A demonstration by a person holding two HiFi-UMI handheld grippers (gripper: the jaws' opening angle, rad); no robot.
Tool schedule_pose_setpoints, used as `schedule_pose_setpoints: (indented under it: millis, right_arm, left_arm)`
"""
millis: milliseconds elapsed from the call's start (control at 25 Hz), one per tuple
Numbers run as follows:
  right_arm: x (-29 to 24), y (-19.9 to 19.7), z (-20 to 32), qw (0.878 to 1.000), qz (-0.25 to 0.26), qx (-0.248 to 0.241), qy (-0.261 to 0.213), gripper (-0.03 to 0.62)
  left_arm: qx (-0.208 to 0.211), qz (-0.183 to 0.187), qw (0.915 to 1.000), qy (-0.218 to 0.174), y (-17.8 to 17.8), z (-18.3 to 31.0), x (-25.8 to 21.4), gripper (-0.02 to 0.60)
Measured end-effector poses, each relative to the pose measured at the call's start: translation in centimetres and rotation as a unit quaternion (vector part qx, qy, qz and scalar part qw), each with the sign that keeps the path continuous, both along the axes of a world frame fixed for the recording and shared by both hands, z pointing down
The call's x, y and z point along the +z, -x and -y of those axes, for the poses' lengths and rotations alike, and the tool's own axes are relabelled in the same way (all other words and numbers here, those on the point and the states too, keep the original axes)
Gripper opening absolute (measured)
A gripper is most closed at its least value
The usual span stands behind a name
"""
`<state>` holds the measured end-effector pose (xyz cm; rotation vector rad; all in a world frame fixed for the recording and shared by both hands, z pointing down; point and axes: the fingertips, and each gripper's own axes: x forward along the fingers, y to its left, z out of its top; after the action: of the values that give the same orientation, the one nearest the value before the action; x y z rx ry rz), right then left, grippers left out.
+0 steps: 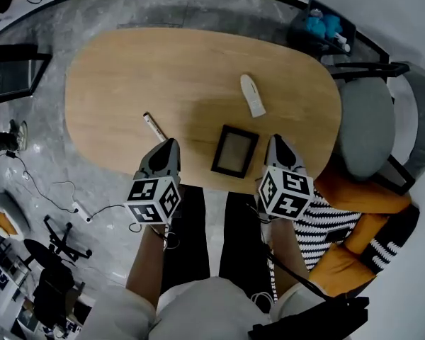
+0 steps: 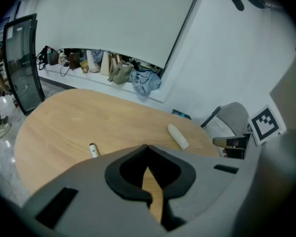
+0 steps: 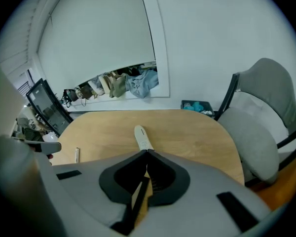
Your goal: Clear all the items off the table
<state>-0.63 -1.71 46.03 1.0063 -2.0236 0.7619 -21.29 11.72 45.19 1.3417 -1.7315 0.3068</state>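
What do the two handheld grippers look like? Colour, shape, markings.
Left gripper and right gripper match: grey plastic shells tapering to pointed jaws, with black pads lining the inside. Each carries a white cube with black square markers at its rear. The person wears a light top.

left hand-held gripper (image 1: 171,143) and right hand-held gripper (image 1: 275,140) point forward side by side, jaws closed.

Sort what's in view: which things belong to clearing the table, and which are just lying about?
Job:
- white remote
- white marker
- black frame
All three lie on the table.

Lying about:
- grey chair
- dark crate on the floor
- orange cushion
- power strip
- bags along the wall
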Motion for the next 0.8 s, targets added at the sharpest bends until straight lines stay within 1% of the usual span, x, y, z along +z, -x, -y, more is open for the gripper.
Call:
schedule_pose_setpoints:
  millis: [160,360,640,800]
  right_arm:
    - [1.9,0.2,-1.0,1.0,0.0,-0.002,0.002,0.025]
    - [3.0,0.5,-1.8,1.0,0.0,-0.005,0.003,0.025]
    - [3.4,0.7,-1.1,1.0,0.005,0.0,-0.004,0.025]
    - [3.9,1.7,0.1,1.0,0.011,-0.017,-0.002,0.026]
  left_arm:
    - [0.0,0.002,1.0,-0.002,0.0,-0.5,2.0,0.008]
    - [0.003,0.0,1.0,0.002,-0.2,-1.4,3.4,0.008]
    - [0.004,-0.005,0.9999,0.008,-0.5,-2.3,4.4,0.008]
    - [-0.006,-0.008,0.9999,0.014,-0.2,-2.4,5.1,0.008]
